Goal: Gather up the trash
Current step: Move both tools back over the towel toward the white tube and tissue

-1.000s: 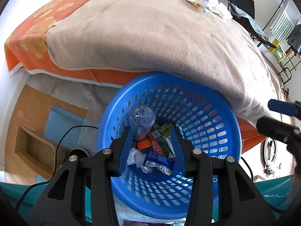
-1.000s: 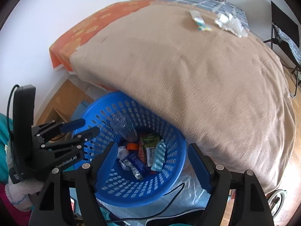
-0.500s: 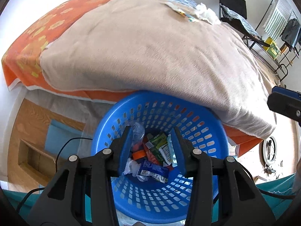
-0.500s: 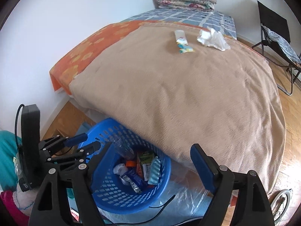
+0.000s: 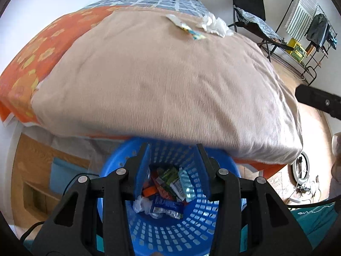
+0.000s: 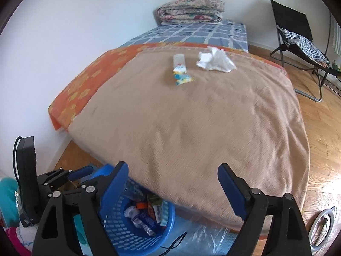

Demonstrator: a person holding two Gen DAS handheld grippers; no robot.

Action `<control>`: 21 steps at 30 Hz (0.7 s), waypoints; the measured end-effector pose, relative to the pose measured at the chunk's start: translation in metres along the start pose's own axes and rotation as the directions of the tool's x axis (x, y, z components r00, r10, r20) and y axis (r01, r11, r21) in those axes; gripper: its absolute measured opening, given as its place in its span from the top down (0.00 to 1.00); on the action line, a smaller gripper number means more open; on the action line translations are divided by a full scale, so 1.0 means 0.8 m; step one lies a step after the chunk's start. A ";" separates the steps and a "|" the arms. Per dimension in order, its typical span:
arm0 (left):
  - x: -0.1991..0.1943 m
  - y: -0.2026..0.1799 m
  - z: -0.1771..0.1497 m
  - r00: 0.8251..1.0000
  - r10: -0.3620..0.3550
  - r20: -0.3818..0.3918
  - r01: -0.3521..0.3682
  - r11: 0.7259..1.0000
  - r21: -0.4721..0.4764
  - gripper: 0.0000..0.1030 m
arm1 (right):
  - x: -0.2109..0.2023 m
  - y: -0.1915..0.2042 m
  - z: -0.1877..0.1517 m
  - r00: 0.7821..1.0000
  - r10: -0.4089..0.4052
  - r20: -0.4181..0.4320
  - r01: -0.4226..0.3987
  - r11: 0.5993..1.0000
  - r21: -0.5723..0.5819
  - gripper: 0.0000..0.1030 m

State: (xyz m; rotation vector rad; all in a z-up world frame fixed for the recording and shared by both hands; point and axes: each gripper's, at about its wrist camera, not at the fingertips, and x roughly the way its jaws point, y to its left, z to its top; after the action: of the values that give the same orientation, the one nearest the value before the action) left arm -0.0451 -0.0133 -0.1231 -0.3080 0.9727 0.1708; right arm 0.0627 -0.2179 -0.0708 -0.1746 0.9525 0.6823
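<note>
Bed with trash on top, basket on floor.
Bed is covered by a tan blanket over an orange sheet. A crumpled white tissue and a small wrapper are seen lying near each other toward the far end; a folded quilt is stacked at the head. A blue basket of wrappers is set on the wooden floor against the bed's near edge.

Tan blanket, folded quilt, black chair

Blue slatted basket of wrappers at bed's foot; crumpled white tissue and probably snack packets atop beige blanket.
</note>
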 end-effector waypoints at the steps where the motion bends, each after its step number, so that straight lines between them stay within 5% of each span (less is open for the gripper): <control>1: 0.000 0.002 0.010 1.000 -0.011 0.005 0.011 1.000 0.000 0.58 | -0.001 -0.005 0.005 1.000 0.002 0.007 -0.002 1.000 0.009 0.15; 11: 0.028 0.024 0.116 0.990 -0.141 0.018 0.142 0.985 -0.100 0.58 | 0.008 -0.072 0.060 0.996 0.034 0.081 -0.044 0.991 0.127 0.06; 21: 0.077 0.014 0.221 0.980 -0.195 0.023 0.197 0.977 -0.088 0.58 | 0.055 -0.136 0.157 0.990 0.011 0.140 -0.034 0.986 0.163 0.06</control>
State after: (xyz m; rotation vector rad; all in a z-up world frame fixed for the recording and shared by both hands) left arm 0.1248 0.0560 -0.0834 -0.4826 0.9159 0.0364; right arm 0.2334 -0.2293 -0.0490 0.0301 0.8739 0.6248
